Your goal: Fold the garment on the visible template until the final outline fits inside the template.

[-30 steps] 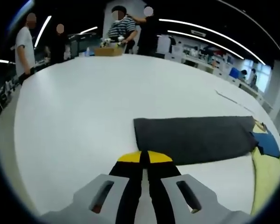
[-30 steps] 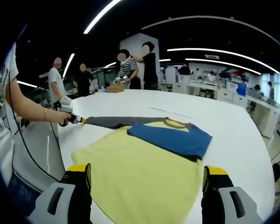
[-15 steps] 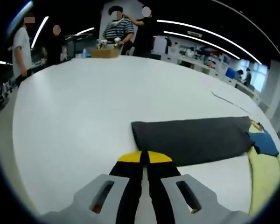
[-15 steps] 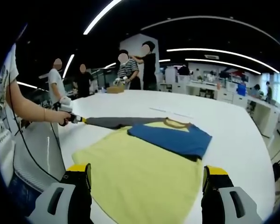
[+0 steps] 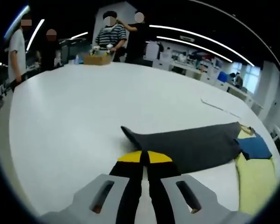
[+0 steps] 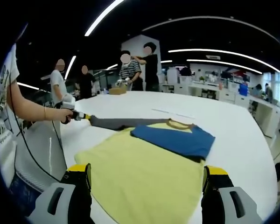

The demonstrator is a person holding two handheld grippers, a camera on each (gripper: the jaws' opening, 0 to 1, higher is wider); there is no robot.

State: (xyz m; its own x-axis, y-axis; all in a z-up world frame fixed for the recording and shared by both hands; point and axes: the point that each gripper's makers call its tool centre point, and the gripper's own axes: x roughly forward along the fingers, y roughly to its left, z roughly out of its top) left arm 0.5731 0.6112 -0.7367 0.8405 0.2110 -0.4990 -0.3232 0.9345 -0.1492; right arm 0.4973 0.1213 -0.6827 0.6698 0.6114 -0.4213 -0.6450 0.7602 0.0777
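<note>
The left gripper (image 5: 145, 157) pinches the gray sleeve (image 5: 186, 145), lifted at 9 o'clock of the yellow shirt (image 6: 144, 172); the right gripper's (image 6: 147, 175) fingers are spread wide.

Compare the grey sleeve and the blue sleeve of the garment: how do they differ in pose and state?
The grey sleeve stretches out long toward the left gripper, whose shut jaws pinch its end; the blue sleeve lies folded across the yellow body, untouched. The grey sleeve's near corner is lifted off the white table; the blue sleeve rests flat. Both belong to the same garment.
</note>
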